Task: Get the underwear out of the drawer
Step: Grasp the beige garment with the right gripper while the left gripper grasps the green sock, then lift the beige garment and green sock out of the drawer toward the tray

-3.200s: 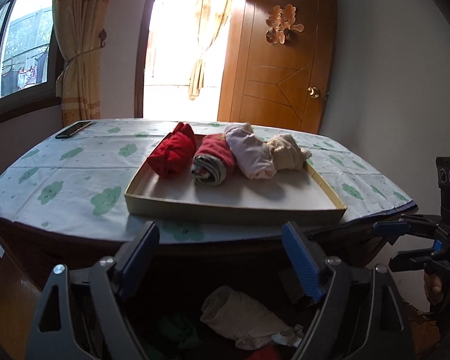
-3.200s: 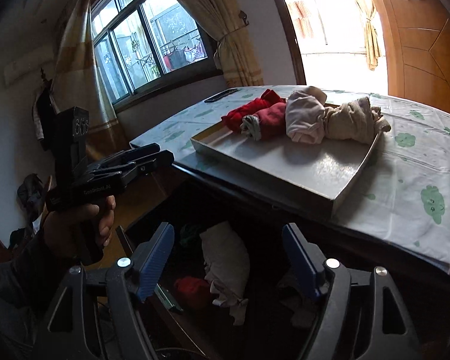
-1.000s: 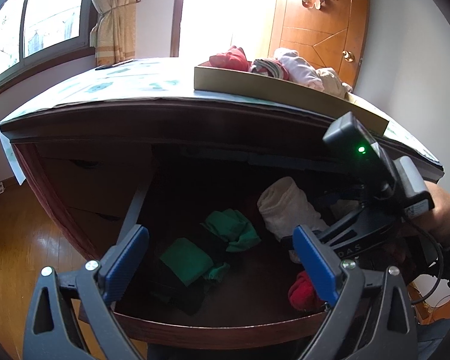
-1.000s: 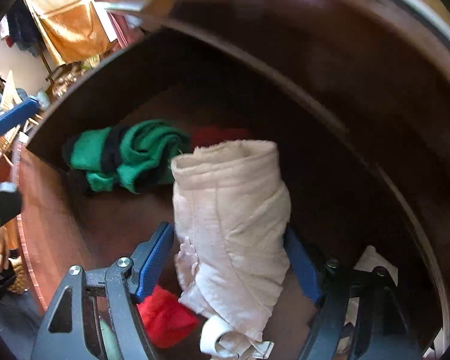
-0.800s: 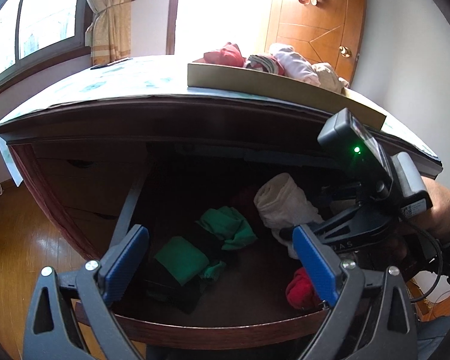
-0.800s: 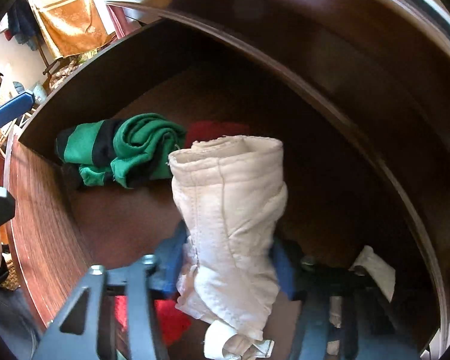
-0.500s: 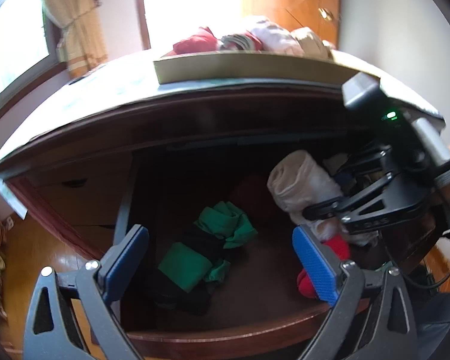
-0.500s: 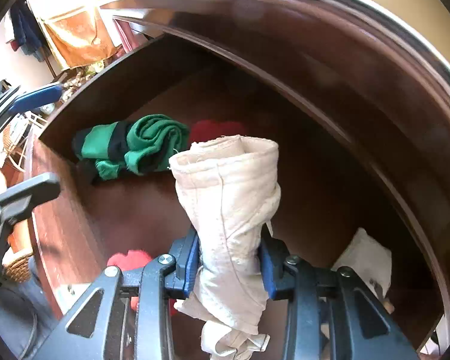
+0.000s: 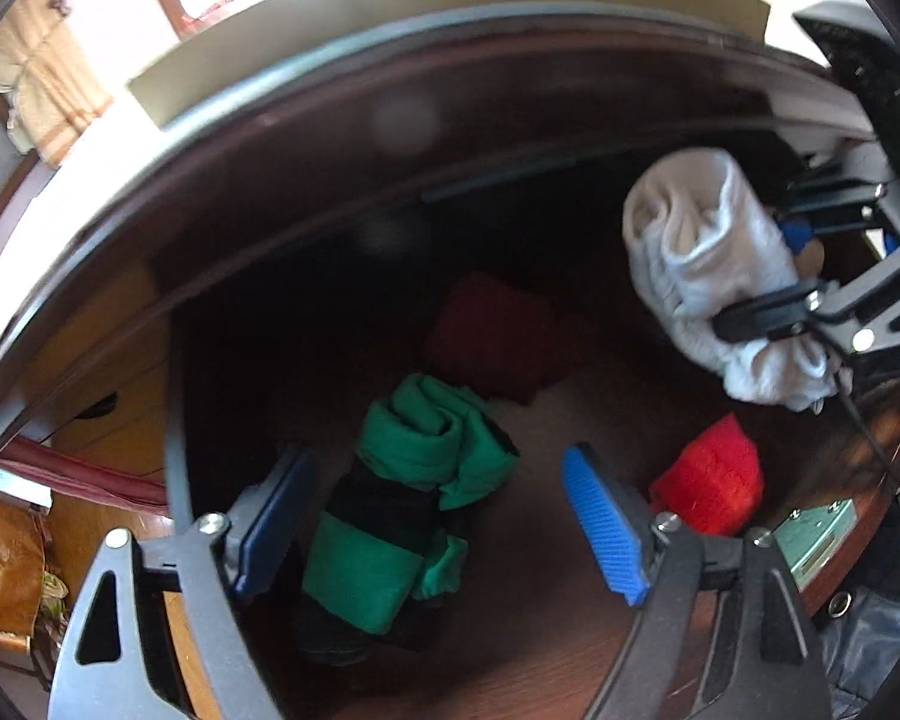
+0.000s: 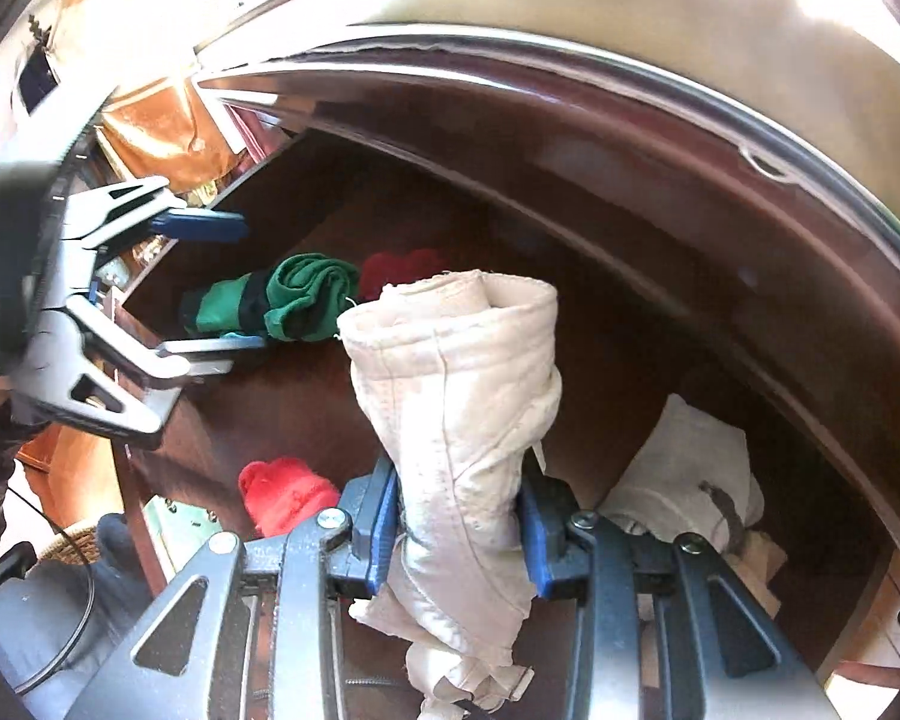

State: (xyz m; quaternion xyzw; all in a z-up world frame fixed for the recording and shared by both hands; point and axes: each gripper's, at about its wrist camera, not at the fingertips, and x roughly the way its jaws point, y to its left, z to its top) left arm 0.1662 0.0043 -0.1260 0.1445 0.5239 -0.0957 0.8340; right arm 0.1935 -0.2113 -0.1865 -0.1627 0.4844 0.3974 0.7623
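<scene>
My right gripper (image 10: pixel 459 531) is shut on a rolled cream underwear (image 10: pixel 459 396) and holds it up above the floor of the open dark wooden drawer (image 10: pixel 306 414). The same roll (image 9: pixel 702 252) shows at upper right in the left wrist view, clamped by the right gripper (image 9: pixel 774 276). My left gripper (image 9: pixel 435 522) is open, its blue pads on either side of a green and black rolled underwear (image 9: pixel 402 510) that lies on the drawer floor; it also shows in the right wrist view (image 10: pixel 276 300). The left gripper (image 10: pixel 210 282) shows open at left there.
A bright red roll (image 9: pixel 711 483) lies by the drawer's front right, also in the right wrist view (image 10: pixel 285 495). A dark red roll (image 9: pixel 492 336) lies further back. A white cloth (image 10: pixel 684 474) sits in the right corner. The table top's edge (image 9: pixel 390 114) overhangs the drawer, with a tray (image 9: pixel 450 18) on it.
My right gripper closed on the cream roll and lifted it off the drawer floor. My left gripper moved down into the drawer, over the green and black roll.
</scene>
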